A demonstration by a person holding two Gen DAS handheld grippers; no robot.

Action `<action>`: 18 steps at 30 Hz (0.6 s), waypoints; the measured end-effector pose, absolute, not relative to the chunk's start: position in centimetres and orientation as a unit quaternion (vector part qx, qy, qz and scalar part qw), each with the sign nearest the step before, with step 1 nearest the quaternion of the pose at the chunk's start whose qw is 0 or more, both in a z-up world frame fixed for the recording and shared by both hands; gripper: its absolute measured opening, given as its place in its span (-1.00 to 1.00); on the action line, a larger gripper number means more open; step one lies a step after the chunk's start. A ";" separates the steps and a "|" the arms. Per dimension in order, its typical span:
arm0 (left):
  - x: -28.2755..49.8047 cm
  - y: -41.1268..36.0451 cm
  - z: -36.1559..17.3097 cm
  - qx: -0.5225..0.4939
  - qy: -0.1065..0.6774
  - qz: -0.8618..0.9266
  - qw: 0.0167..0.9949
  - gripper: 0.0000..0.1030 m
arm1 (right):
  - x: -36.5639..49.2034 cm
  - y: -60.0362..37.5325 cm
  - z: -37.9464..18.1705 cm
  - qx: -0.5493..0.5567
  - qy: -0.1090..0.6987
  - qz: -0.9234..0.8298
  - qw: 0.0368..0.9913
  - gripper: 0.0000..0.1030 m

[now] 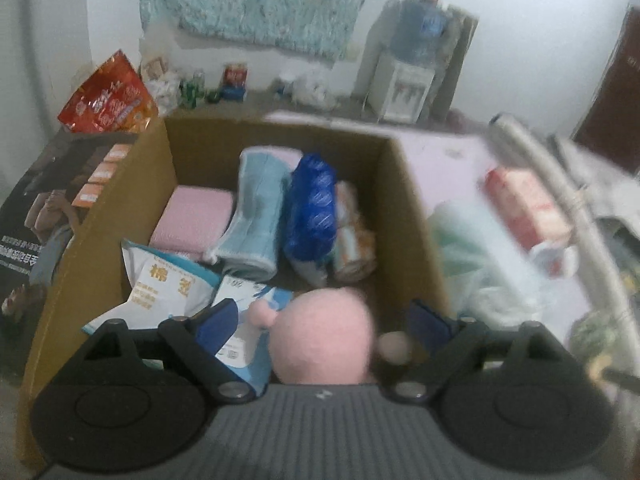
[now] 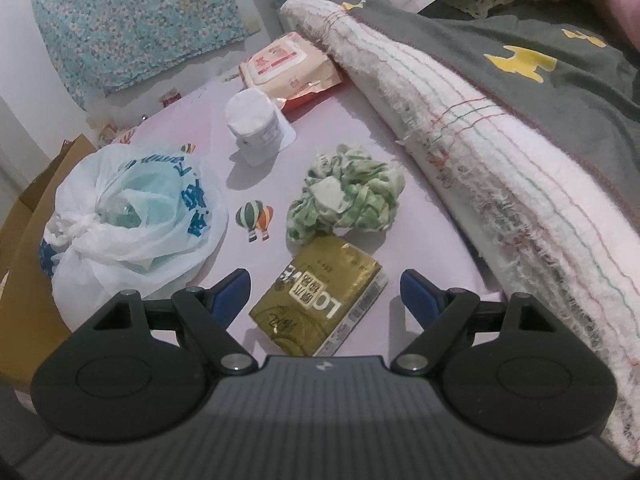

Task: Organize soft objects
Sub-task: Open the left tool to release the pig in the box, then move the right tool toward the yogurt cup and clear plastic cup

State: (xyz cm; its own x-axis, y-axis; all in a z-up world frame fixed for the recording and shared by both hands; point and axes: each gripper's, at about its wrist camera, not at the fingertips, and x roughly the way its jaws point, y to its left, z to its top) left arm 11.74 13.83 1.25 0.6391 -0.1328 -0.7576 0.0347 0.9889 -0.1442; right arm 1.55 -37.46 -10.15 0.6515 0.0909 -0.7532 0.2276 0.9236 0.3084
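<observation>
Looking down through the left gripper into the cardboard box: fingers spread wide, grasping nothing, with a pink plush toy lying between them and a clear gap showing at either pad. Judging by that gap, probably let go here on purpose, at the near end of the box where floor is still free

Packed upright and side by side further in, most likely to save room: a pink folded cloth, a blue rolled towel, a blue packet and an orange patterned pack, each touching its neighbour. Tucked flat against the near left wall, a white cotton pack

Over on the lilac sheet, holds the right gripper released as well, poised above a gold tissue pack that sits between the fingers yet apart from both pads; seems lined up as the next pick. Still waiting outside the box: a green-and-white scrunched cloth just beyond the gold pack, a knotted white plastic bag near the box edge, a sleeve of cotton pads and a pack of wet wipes further back
</observation>
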 end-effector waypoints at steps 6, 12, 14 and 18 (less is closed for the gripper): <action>6.5 10.0 5.1 -0.042 0.347 -0.106 0.931 0.84 | 1.3 -39.6 -8.8 0.213 0.393 -0.042 0.894 0.60; 3.3 5.4 6.7 -0.063 0.315 -0.203 0.925 0.84 | 3.6 -40.4 -7.5 0.184 0.386 -0.026 0.903 0.60; 2.8 3.3 6.3 -0.059 0.317 -0.235 0.917 0.84 | 4.9 -39.9 -7.4 0.160 0.391 -0.013 0.906 0.60; 2.2 -0.8 4.9 -0.036 0.340 -0.271 0.900 0.84 | 7.2 -39.0 -7.3 0.117 0.403 0.009 0.907 0.60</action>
State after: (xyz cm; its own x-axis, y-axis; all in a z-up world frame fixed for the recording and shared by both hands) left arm 2.24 -0.80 4.92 0.6227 -0.5118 -0.5919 0.4623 0.8509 -0.2495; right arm 7.23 -38.96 -7.27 0.6744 0.1113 -0.7299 0.0779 0.9723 0.2202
